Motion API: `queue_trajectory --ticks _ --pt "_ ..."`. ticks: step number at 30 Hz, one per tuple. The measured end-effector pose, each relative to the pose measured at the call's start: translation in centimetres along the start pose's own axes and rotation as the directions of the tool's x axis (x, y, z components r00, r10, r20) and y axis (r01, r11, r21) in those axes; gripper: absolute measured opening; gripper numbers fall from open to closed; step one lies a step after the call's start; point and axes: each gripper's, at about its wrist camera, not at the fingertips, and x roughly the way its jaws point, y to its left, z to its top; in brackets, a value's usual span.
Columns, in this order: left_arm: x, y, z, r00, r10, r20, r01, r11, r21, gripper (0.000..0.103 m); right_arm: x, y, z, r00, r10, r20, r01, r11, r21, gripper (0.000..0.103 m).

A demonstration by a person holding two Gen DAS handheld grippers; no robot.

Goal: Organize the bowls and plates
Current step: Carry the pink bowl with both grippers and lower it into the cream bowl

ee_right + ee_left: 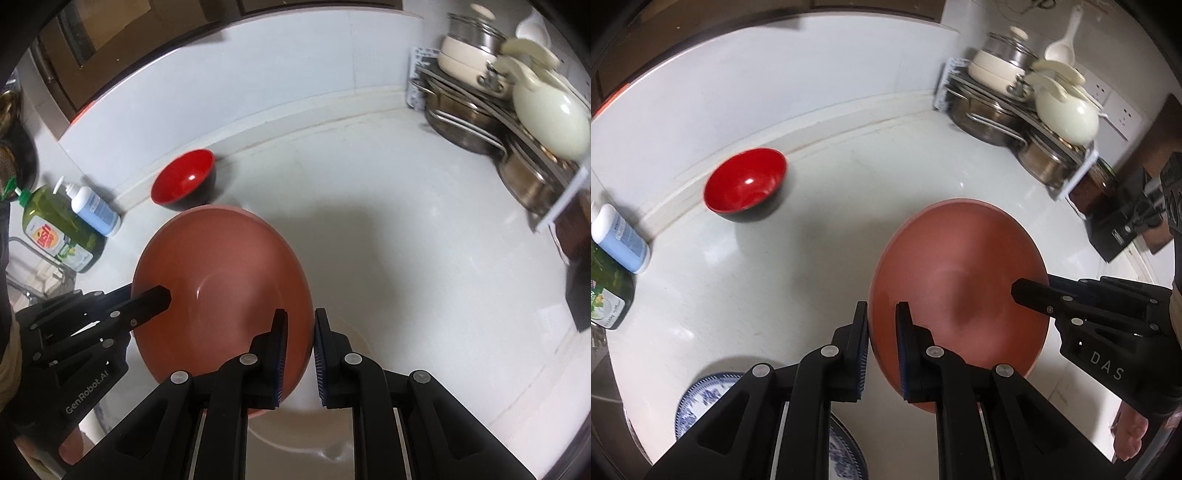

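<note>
A big terracotta bowl [960, 273] [221, 273] hangs tilted above the white counter, held on opposite sides. My left gripper [882, 345] is shut on its left rim; it shows from the right wrist view as the left gripper [157, 299], one finger inside the bowl. My right gripper [299, 352] is shut on the right rim, and the left wrist view shows the right gripper [1025, 291] reaching over the edge. A red bowl [746, 182] [184, 181] with a black outside stands near the back wall. A blue-patterned plate [698, 395] lies under my left gripper.
A rack of steel pots and cream lidded pans [1027, 107] [517, 110] fills the back right corner. A green soap bottle [55, 229] and a blue pump bottle [96, 210] stand at the left. A pale round dish [343, 439] lies below my right gripper.
</note>
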Motion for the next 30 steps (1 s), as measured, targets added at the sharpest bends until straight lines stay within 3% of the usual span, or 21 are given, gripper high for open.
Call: queue_trajectory --ticks 13,30 --pt "1.8 -2.2 -1.7 0.996 -0.038 -0.076 0.040 0.999 0.029 0.015 -0.1 -2.7 -3.4 0.998 -0.026 -0.050 0.029 0.997 0.065 0.015" --pt "4.8 -3.3 -2.5 0.985 -0.044 -0.169 0.047 0.999 0.012 0.020 2.0 -4.8 -4.8 0.992 -0.002 -0.123 0.016 0.993 0.118 0.015"
